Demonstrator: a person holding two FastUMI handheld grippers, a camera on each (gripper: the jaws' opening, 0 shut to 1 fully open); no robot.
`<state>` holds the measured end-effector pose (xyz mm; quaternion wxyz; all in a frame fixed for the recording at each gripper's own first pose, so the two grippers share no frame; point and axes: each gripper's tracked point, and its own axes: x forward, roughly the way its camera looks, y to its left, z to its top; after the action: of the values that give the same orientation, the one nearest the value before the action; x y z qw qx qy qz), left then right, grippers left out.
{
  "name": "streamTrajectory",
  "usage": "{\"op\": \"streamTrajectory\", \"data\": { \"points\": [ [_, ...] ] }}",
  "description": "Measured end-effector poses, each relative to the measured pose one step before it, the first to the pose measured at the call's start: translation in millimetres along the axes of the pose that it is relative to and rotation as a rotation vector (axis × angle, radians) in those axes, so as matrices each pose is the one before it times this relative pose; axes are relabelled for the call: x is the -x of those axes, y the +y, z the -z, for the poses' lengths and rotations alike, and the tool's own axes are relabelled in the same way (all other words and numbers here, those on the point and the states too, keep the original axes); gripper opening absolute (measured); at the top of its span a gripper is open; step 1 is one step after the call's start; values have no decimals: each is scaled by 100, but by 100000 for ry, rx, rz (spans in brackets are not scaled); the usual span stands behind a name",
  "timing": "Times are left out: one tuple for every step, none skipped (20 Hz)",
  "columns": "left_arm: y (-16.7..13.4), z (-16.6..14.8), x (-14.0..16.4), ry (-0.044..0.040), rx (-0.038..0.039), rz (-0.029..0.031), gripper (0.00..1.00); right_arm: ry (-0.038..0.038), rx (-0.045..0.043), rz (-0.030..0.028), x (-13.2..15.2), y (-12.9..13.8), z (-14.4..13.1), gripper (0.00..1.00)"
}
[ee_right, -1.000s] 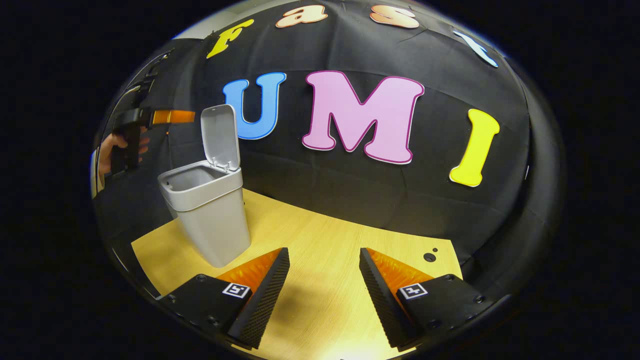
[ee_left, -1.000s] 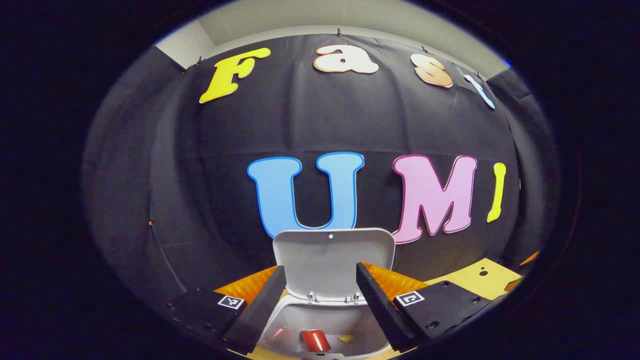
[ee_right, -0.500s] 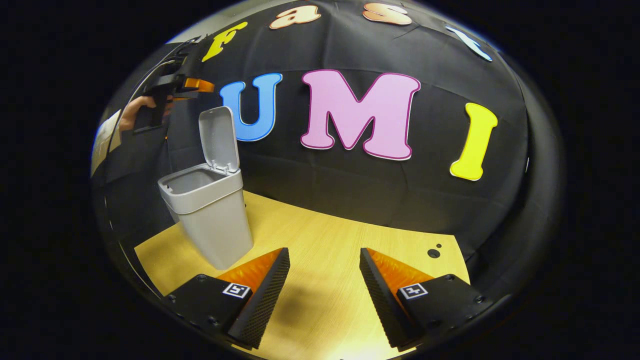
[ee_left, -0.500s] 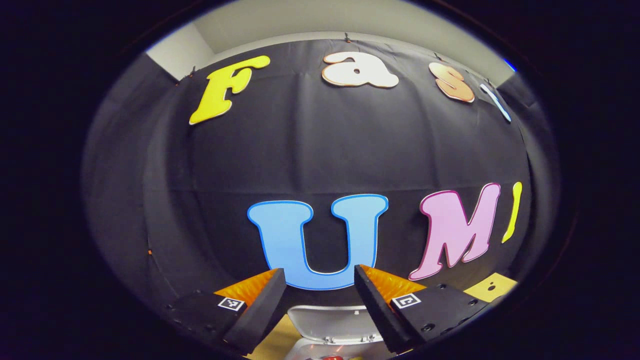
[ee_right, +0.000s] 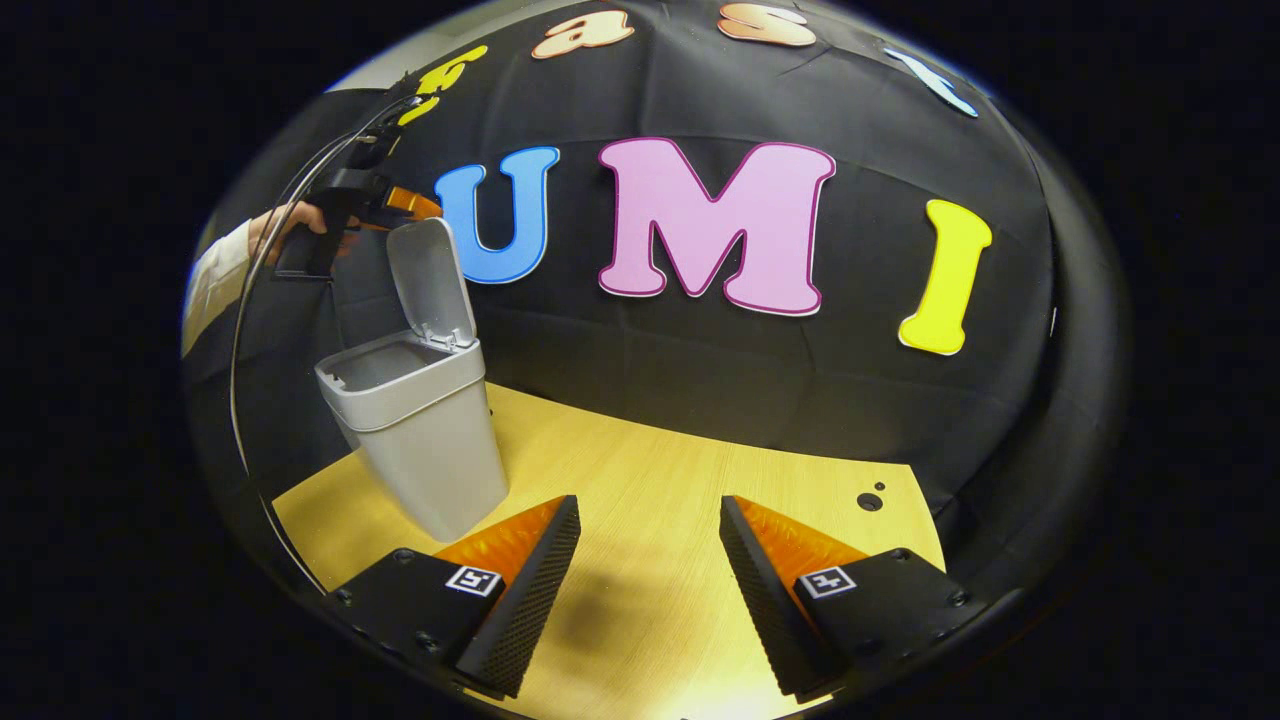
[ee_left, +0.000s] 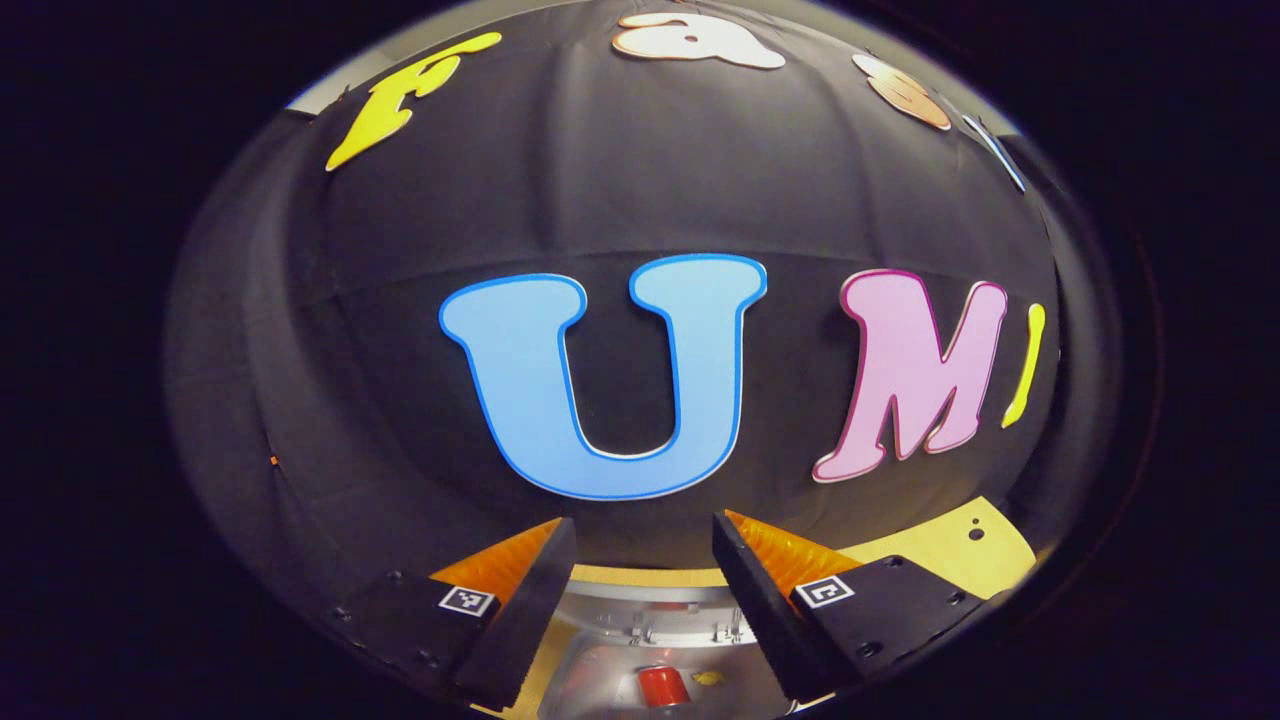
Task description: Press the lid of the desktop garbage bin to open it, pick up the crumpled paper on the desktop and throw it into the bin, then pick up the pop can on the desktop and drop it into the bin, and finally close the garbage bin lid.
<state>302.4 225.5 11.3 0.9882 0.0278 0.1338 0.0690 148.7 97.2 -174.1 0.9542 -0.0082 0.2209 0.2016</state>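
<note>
Left gripper view, pop can between fingers, below

Desk: light wood-grain top, lit bright near its front edge.
Desk, left gripper view: a pale strip shows at lower right.
Holes: one large and one small dark round hole, side by side near the desk's right edge, close to the back.
Backdrop: black cloth wall behind the desk, meeting its back edge; faint creases run across it.
Cable: thin, dark, curving in a long arc down the far left.
Sleeve: pale, at far left.
</note>
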Motion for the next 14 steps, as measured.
{"op": "streamTrajectory", "data": {
  "points": [
    [-106, 686, 476, 1830, -1632, 970, 94, -24, -74, 61, -49, -82, -106, 92],
    [105, 1399, 537, 4596, -1316, -268, 92, -153, -374, -66, -173, 21, -94, 92],
    [145, 2044, 320, 3684, -296, -677, 93, 7, -700, -389, -144, 126, -93, 92],
    [-99, 1270, 854, 1440, 2599, 1632, 93, -209, -567, -338, -142, 165, -180, 92],
    [-173, 798, 112, -555, 2820, 735, 94, -283, -221, -152, -93, 158, -155, 92],
    [146, 1096, 628, 760, 763, 81, 92, -159, 71, -298, -148, 189, -41, 92],
    [36, 548, 779, 98, -975, 46, 92, -6, 241, -262, -156, 177, -44, 92],
    [-374, 1432, 49, -179, -1899, -127, 92, 127, 363, -358, -102, 234, 45, 92],
    [-146, 1174, 548, 399, -2529, 216, 93, 195, 308, -418, -36, 245, -29, 92],
    [-7, 656, 879, 1104, -1743, 1373, 94, 24, 318, -402, -75, 284, 22, 92],
    [-673, 1301, 471, 1575, 783, 2633, 94, 32, 396, -415, -69, 228, 31, 92],
    [-368, 1388, 349, 1962, 1438, 1268, 93, 200, 590, -302, -79, 106, 47, 92],
    [57, 1153, 201, 1778, 258, 95, 94, 249, 416, 153, -13, 75, 53, 92],
    [106, 892, 56, 1566, 291, -37, 97, 239, -32, -70, -49, 22, 96, 92]
  ]
}}
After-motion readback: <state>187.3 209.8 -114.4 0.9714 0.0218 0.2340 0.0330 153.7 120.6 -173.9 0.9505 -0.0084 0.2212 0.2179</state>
